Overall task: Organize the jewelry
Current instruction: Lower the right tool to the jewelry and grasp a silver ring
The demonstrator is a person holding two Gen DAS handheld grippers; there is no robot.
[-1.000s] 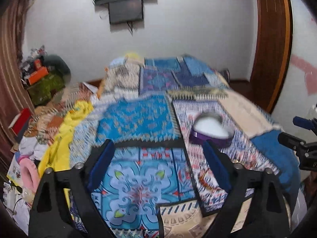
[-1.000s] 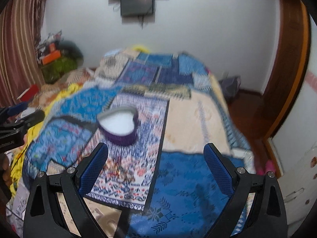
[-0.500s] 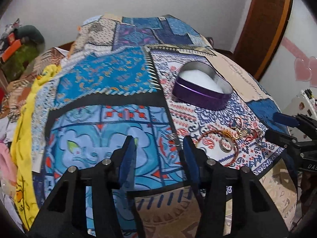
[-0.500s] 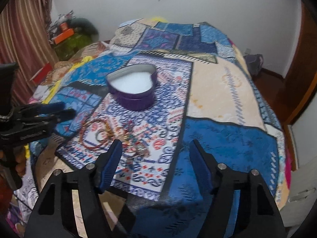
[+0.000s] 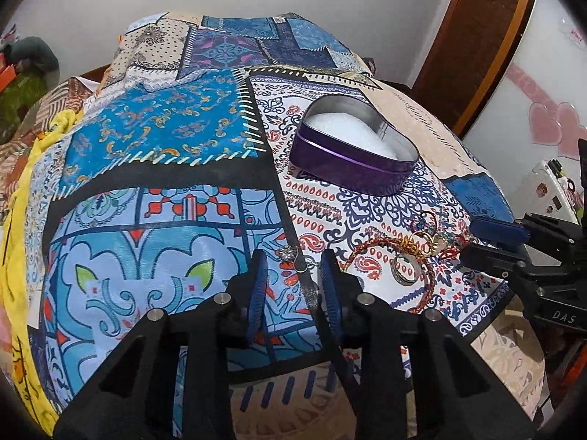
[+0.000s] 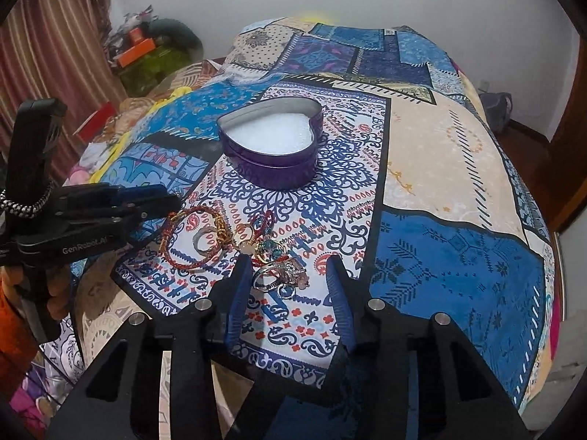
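A purple heart-shaped tin (image 5: 354, 148) with white lining stands open on the patterned bedspread; it also shows in the right wrist view (image 6: 273, 146). Jewelry lies in front of it: a red-and-gold cord bracelet (image 6: 190, 236), a silver ring (image 6: 203, 240), and a cluster of rings and charms (image 6: 279, 269). A small silver earring (image 5: 295, 258) lies between the tips of my left gripper (image 5: 293, 267), which is open, narrowly, low over the cloth. My right gripper (image 6: 288, 273) is open, its jaws either side of the ring cluster, not touching it.
The patchwork bedspread (image 6: 458, 168) covers a bed. Clutter and a striped curtain (image 6: 55, 55) lie to the left. A wooden door frame (image 5: 477, 36) stands at the right. Each gripper shows in the other's view, the right (image 5: 495, 236) and the left (image 6: 121, 201).
Both grippers have moved forward and down toward the jewelry and narrowed their jaws. The left now brackets the earring, the right the ring cluster.
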